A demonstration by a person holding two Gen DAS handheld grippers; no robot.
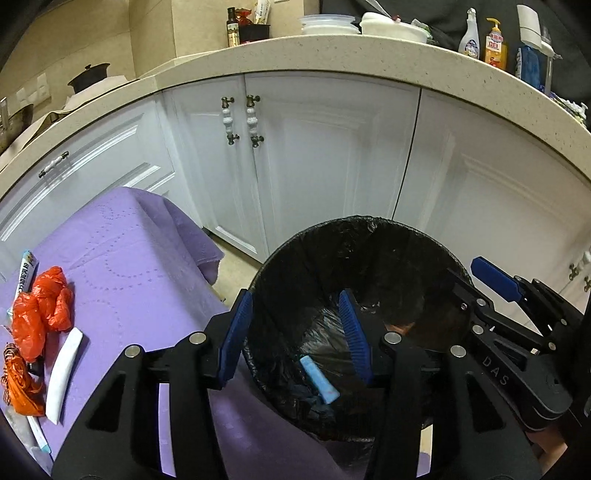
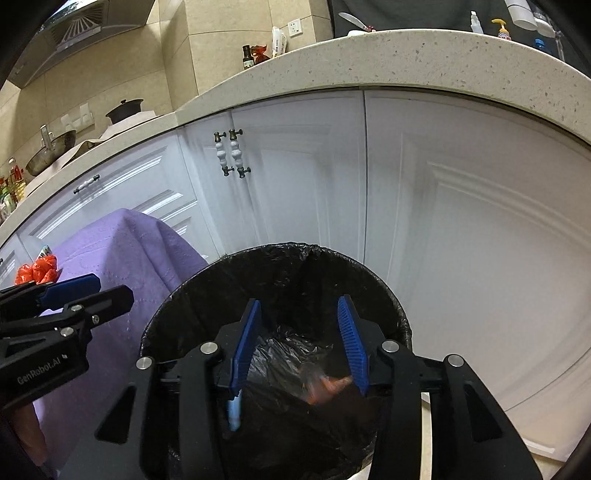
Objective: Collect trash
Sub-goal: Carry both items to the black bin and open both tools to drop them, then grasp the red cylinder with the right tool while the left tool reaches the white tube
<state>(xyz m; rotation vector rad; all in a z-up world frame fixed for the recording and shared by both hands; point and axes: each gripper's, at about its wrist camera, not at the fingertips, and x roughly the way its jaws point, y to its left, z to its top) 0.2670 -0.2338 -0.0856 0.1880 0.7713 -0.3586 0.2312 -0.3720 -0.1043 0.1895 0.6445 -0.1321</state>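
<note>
Both hand-held grippers, left (image 1: 295, 332) and right (image 2: 301, 341), hang spread and empty over the bin (image 1: 424, 236), positioned for dropping; wrappers (image 1: 40, 314) remain on the worktop (image 1: 140, 258).

White panelled cabinet doors (image 1: 325, 155) with ceramic-and-brass handles (image 1: 252, 120) run under a speckled beige stone countertop (image 1: 332, 55) that bends round a corner. Beige wall tiles (image 2: 236, 40) rise behind it (a white socket (image 2: 294, 28) is set in one), and a range hood (image 2: 81, 22) hangs at the upper left.
</note>
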